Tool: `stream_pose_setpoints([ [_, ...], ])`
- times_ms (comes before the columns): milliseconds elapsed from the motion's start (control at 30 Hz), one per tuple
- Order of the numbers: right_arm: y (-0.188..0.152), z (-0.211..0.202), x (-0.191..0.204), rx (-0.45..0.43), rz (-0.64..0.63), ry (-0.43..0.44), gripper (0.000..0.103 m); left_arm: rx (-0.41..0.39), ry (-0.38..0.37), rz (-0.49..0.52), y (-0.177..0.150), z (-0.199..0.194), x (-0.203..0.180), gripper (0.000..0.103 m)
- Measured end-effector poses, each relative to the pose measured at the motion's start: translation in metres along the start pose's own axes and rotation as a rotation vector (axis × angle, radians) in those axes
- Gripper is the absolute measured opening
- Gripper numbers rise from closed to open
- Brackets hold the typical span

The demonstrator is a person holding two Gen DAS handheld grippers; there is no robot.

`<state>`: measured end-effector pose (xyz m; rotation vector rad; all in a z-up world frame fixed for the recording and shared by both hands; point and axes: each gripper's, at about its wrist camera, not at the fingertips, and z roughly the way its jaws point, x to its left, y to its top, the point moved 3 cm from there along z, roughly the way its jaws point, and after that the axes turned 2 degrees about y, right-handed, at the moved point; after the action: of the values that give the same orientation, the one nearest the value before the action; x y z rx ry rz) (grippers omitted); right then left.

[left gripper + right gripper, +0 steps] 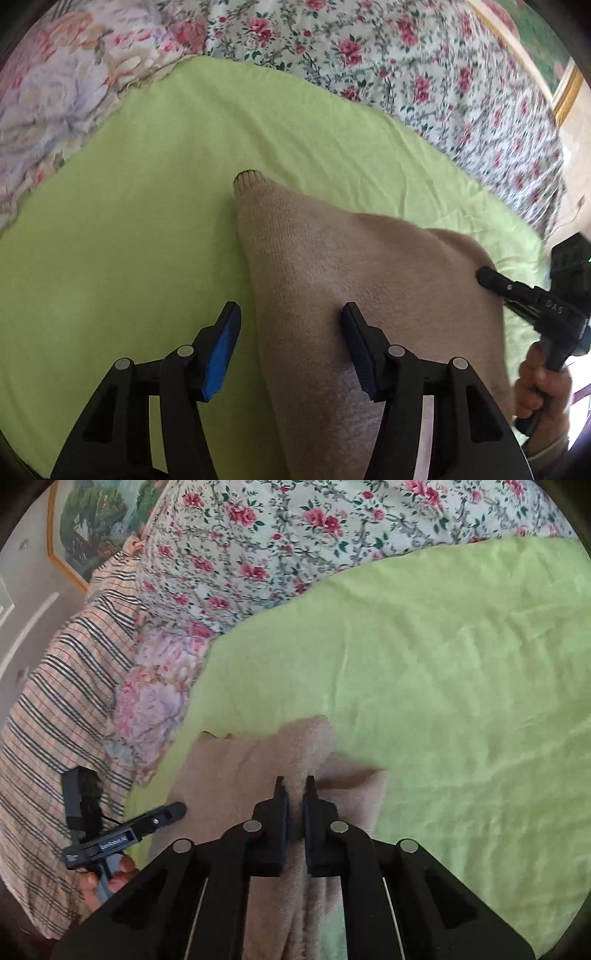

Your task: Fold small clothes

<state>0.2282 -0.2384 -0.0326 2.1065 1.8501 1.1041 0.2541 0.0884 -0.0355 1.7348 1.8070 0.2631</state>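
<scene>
Nearest in the left wrist view, the left gripper [290, 349] hangs with its jaws apart, blue pads showing. The left edge of a beige knitted garment [332, 280] runs up between them, yet neither pad presses on it: the left finger sits over bare cloth and the right finger stands over the knit.

The garment lies on a lime green sheet [110, 221] spread over the bed. A narrow ribbed cuff [248, 181] marks its far tip, and from there it widens toward the near edge of the view.

At the right side of that view the right gripper [484, 276] reaches in with its tip at the garment's right border, a person's hand [541, 384] wrapped round its handle.

In the right wrist view the right gripper [294, 786] has its jaws drawn together on a raised ridge of the beige knitted garment [236, 775], pinching the fold between the pads. The lime green sheet [443, 683] stretches away to the right and far side. At the left the left gripper [173, 810] lies over the garment's left border, held by a hand [110, 878].

Farther off, a rose-print floral bedcover [277, 535] covers the bed beyond the sheet. A paler, large-flowered cloth [159, 701] and a plaid striped fabric [66, 686] lie at the left. On the far wall hangs a gold-framed picture [92, 524].
</scene>
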Motion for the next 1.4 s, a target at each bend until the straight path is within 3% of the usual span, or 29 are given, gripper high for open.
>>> stream_pose_setpoints([
  [100,-0.011,0.018,-0.011,0.056,0.011,-0.039,0.008,0.016,0.086,0.058,-0.003,0.015,-0.009,0.056],
  [233,-0.015,-0.007,-0.008,0.013,0.057,-0.007,0.014,-0.008,0.076,0.073,-0.008,-0.013,-0.013,0.056],
  [300,-0.022,-0.027,-0.004,-0.004,0.051,0.009,0.031,-0.034,0.052,0.088,-0.019,-0.036,-0.015,0.056],
  [367,-0.037,-0.051,0.008,-0.017,0.025,0.034,0.039,-0.061,0.028,0.112,-0.041,-0.064,-0.015,0.056],
  [533,-0.096,-0.102,0.026,-0.02,0.007,0.096,0.039,-0.072,-0.005,0.172,-0.114,-0.107,-0.021,0.059],
  [733,-0.15,-0.107,0.032,0.027,0.013,0.098,0.04,-0.048,-0.032,0.18,-0.182,-0.125,-0.023,0.063],
  [900,-0.168,-0.089,0.038,0.063,-0.003,0.085,0.038,-0.057,0.066,0.245,-0.197,-0.109,-0.029,0.063],
  [933,-0.169,-0.086,0.039,0.067,-0.011,0.077,0.032,-0.061,0.088,0.26,-0.197,-0.105,-0.029,0.062],
  [967,-0.168,-0.083,0.039,0.074,-0.007,0.076,0.011,-0.066,0.116,0.275,-0.196,-0.099,-0.03,0.056],
  [1000,-0.166,-0.082,0.038,0.076,0.005,0.078,0.006,-0.058,0.132,0.281,-0.197,-0.095,-0.031,0.05],
  [1067,-0.157,-0.095,0.048,0.036,-0.015,0.092,0.006,-0.023,0.121,0.25,-0.192,-0.088,-0.028,0.02],
  [1133,-0.148,-0.12,0.066,-0.04,-0.096,0.104,0.006,-0.054,0.123,0.186,-0.188,-0.096,-0.029,0.012],
  [1233,-0.146,-0.118,0.062,-0.014,-0.172,-0.025,0.006,-0.049,0.202,0.188,-0.195,-0.094,-0.04,0.01],
  [1300,-0.154,-0.099,0.04,0.049,-0.149,-0.114,0.006,-0.006,0.213,0.177,-0.2,-0.084,-0.042,0.009],
  [1400,-0.167,-0.081,0.023,0.091,-0.128,-0.146,0.006,0.008,0.21,0.168,-0.2,-0.082,-0.042,0.009],
])
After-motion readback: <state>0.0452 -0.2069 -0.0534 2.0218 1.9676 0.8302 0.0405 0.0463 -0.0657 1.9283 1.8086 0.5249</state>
